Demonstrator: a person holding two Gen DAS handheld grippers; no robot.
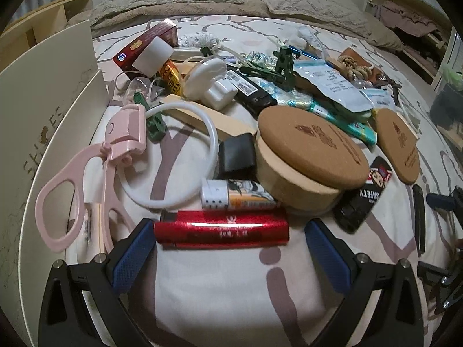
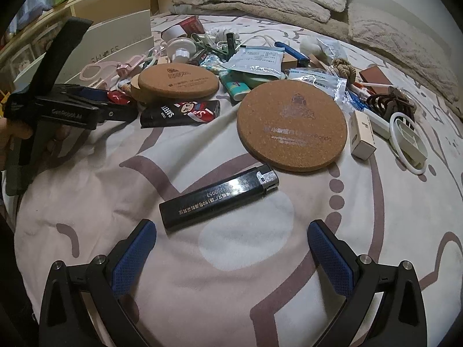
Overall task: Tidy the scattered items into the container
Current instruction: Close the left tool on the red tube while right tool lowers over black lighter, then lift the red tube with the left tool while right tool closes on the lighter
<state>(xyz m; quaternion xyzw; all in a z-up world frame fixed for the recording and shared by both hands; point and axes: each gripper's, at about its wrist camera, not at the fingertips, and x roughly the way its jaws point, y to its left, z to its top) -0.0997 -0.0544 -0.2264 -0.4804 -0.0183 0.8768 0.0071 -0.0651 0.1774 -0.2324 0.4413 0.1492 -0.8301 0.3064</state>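
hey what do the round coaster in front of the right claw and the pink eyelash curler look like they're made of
The round coaster looks like cork: speckled tan grain, matte, with a printed logo. The pink eyelash curler appears to be moulded plastic, smooth with a slight sheen; any metal parts can't be made out.

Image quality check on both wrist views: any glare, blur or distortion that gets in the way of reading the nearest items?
Left wrist view: a bright glare streak runs along the red lighter, washing out its print; strong fisheye bending curves the shoe box at the edge. Right wrist view: the black lighter is sharp with readable print and only mild sheen; the other gripper at left looks dim, and the corners vignette dark.
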